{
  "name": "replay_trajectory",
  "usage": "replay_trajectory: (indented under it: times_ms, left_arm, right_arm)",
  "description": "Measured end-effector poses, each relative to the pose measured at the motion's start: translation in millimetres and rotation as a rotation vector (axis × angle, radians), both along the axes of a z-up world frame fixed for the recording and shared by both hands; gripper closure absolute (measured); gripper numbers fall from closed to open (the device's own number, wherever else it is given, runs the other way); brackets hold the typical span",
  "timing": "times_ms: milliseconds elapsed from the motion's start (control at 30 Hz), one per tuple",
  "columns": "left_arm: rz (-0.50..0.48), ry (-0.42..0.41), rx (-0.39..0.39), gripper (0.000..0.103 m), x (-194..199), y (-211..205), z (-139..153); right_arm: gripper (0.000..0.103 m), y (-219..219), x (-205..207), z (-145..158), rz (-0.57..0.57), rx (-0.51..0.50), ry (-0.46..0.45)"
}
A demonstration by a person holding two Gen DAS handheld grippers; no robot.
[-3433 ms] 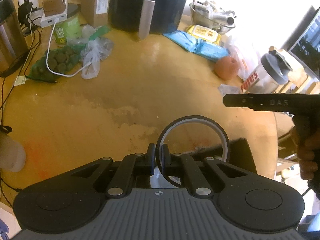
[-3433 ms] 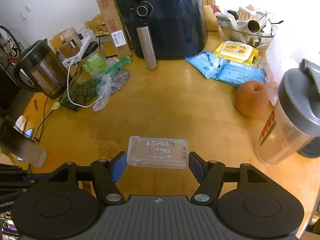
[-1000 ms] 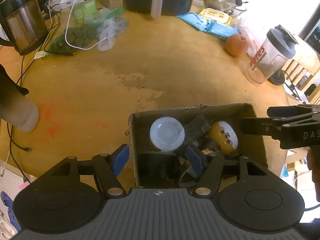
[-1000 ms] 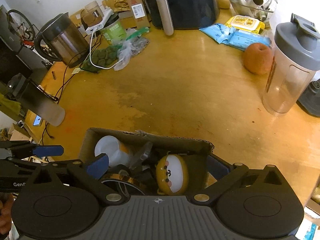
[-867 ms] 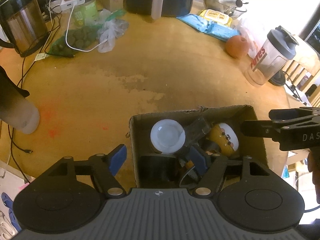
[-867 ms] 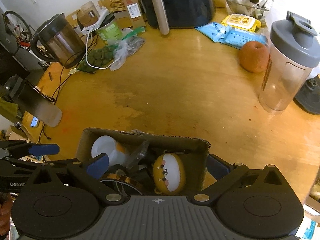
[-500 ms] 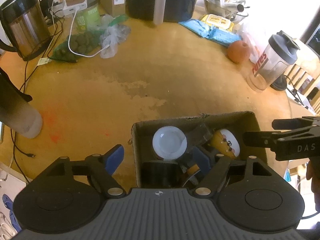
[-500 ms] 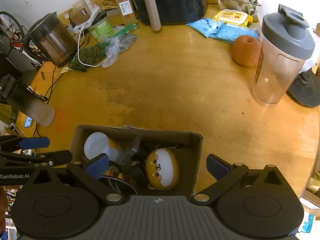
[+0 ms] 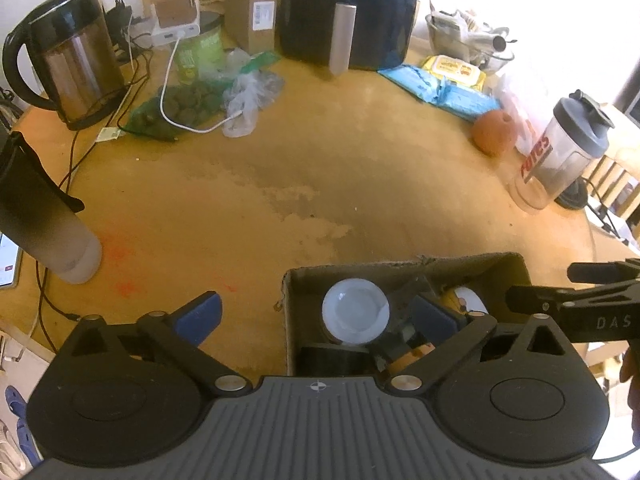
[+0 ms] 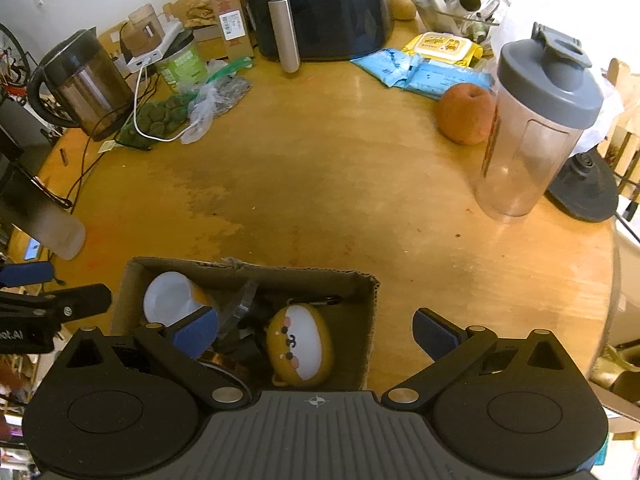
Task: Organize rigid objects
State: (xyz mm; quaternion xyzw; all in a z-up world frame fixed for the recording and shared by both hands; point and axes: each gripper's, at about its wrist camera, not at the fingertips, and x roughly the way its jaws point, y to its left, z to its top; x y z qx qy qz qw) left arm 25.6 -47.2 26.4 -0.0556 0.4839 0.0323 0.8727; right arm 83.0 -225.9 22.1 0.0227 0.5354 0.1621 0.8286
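A round wooden table [image 10: 320,184] carries a cardboard box [image 10: 280,276], kettle [image 10: 86,80], air fryer [image 10: 320,4], apple [image 10: 466,114], shaker bottle [image 10: 536,132] and wipes [image 10: 424,68].

Open cardboard box [image 10: 362,280] on wooden table, near its front edge. Inside: white cup [image 10: 168,298] at left corner, mouth tilted up; round yellow-and-white cartoon-face case [image 10: 298,344] at right; clear plastic case [image 10: 240,312] wedged between, on edge; copper-rimmed tape roll [image 10: 224,360] at front.
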Motion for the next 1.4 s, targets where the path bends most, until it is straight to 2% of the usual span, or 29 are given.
replay_trajectory:
  times_ms: [300,733,1000,1400]
  left_arm:
    - [-0.015,-0.008,0.009,0.000,-0.9,-3.4,0.9]
    - [-0.035,0.082,0.037,0.000,0.8,-9.3,-1.0]
    - [-0.047,0.168,0.044,0.001,-2.4,-13.9,-5.1]
    - [-0.031,0.275,0.014,0.001,-11.0,-15.3,-20.7]
  right_arm:
    - [0.000,3.9,-5.0,0.4,-0.001,-0.083,-0.026]
    - [0.000,6.7,-15.3,3.3,0.006,-0.161,-0.001]
    - [0.000,5.5,-22.6,-1.0,0.005,-0.163,0.061]
    - [0.000,8.4,-30.1,-16.7,0.042,-0.173,0.177]
